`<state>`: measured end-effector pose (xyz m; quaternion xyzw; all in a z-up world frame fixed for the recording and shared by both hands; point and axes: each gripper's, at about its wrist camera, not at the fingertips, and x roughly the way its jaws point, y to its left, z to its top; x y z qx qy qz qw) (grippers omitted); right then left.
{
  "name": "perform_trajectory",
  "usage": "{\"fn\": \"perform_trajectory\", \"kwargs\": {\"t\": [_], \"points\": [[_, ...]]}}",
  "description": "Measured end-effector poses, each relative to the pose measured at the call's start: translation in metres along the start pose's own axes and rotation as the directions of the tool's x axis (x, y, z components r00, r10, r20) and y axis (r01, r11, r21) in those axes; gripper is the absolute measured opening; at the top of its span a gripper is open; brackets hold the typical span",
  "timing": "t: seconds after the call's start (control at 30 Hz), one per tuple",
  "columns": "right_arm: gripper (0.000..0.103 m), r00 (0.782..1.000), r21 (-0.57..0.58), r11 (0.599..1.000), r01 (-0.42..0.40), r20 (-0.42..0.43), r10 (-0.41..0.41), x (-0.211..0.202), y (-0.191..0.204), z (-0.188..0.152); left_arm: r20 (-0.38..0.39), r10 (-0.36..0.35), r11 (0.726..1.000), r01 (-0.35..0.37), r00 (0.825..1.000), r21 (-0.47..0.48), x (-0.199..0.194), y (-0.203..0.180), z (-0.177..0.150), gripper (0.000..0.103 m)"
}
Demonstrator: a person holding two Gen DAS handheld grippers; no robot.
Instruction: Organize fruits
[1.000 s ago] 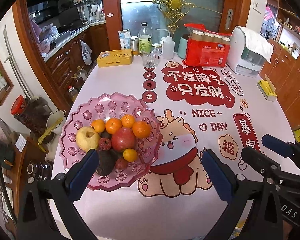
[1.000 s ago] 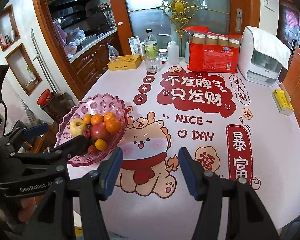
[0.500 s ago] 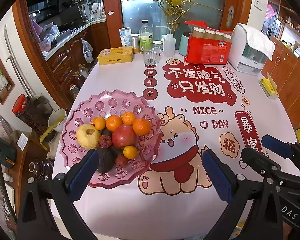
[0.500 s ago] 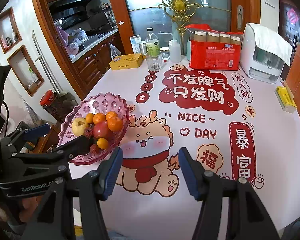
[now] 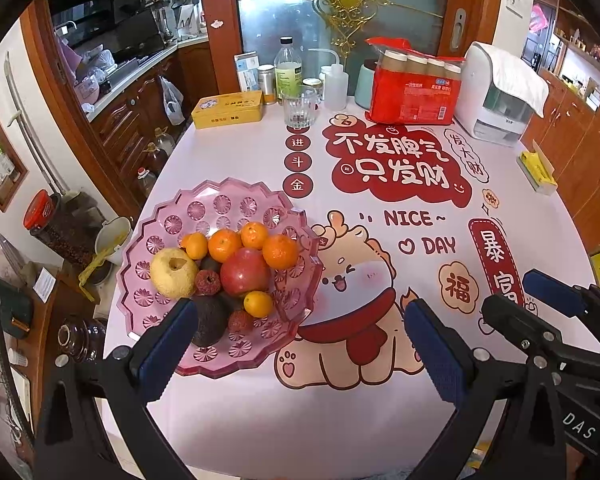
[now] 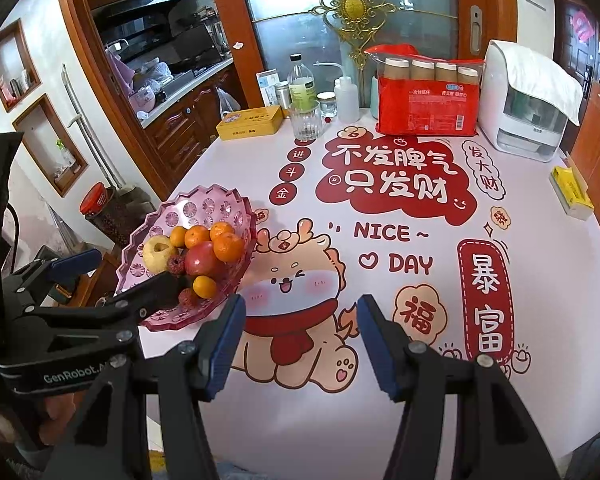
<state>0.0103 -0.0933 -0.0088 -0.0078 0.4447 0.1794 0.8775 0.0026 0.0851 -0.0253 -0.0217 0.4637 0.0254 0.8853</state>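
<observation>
1. A round table [image 5: 260,420] with a pale pink cloth printed with red Chinese characters, "NICE DAY" and a cartoon dragon fills both views. At its far edge stand a yellow tin [image 5: 228,109], a drinking glass [image 5: 300,111], bottles, a red pack of paper cups [image 5: 414,94] and a white appliance [image 5: 496,100].

2. The fruit sits heaped in a pink scalloped bowl [image 5: 204,216] on the table's left side: a yellow pear [image 5: 173,272], a red apple [image 5: 245,272], four tangerines [image 5: 280,251] behind them, a small orange kumquat [image 5: 258,304], a dark avocado [image 5: 210,322] and two small bumpy red fruits. No fruit lies loose on the cloth.

3. Stage, as a judgement: everything is already gathered in the bowl, which would fit a finished tidy-up — or a pile waiting to be sorted out onto the table. The frames do not settle which, so I name no next move.

4. The left gripper [image 5: 300,344] hangs low at the near edge of the table, its blue-padded jaws spread wide and holding nothing. One finger overlaps the bowl's near rim in view; whether it touches I cannot tell.

5. The right gripper [image 6: 298,340] hovers over the dragon print, to the right of the bowl — jaws spread apart, empty, clear of everything.
</observation>
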Motion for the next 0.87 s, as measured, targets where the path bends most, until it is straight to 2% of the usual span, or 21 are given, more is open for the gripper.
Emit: {"fn": "perform_trajectory", "kwargs": {"t": [0.87], "points": [[0.058, 1.000, 0.004, 1.000, -0.005, -0.004, 0.005, 0.0002, -0.0034, -0.0001, -0.006, 0.001, 1.000, -0.001, 1.000, 0.001, 0.0001, -0.0022, 0.0005, 0.102]]}}
